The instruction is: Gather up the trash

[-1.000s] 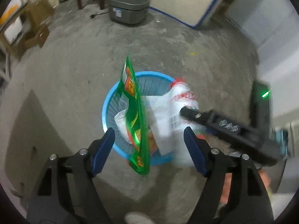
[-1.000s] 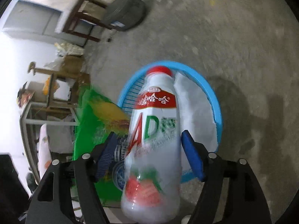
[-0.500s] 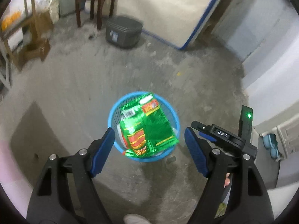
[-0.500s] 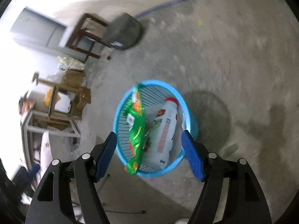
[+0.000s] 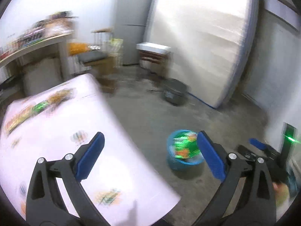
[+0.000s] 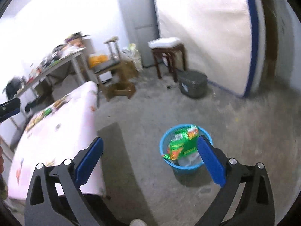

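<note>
A blue mesh basket [image 6: 180,167] stands on the concrete floor and also shows in the left wrist view [image 5: 178,164]. A green snack bag [image 6: 183,143] [image 5: 183,146] lies on top inside it, with something white [image 6: 188,160] beneath. My right gripper [image 6: 150,138] hangs well above and back from the basket, its jaws opening with nothing between them. My left gripper [image 5: 150,133] is likewise high, over a table corner, its jaws opening and empty. One blue finger [image 5: 256,143] of the right gripper shows at the right edge of the left wrist view.
A table with a pink patterned cloth [image 6: 56,131] stands left of the basket. Farther back are a grey lidded bin [image 6: 192,83], a wooden stool with a white top [image 6: 167,45], a grey fridge [image 6: 141,18], a leaning mattress [image 6: 207,28] and a cluttered shelf table [image 6: 62,60].
The green bag and the white bottle left the jaws and landed in the basket. Both grippers rose and pulled back, now looking across the room, with their jaws wider.
</note>
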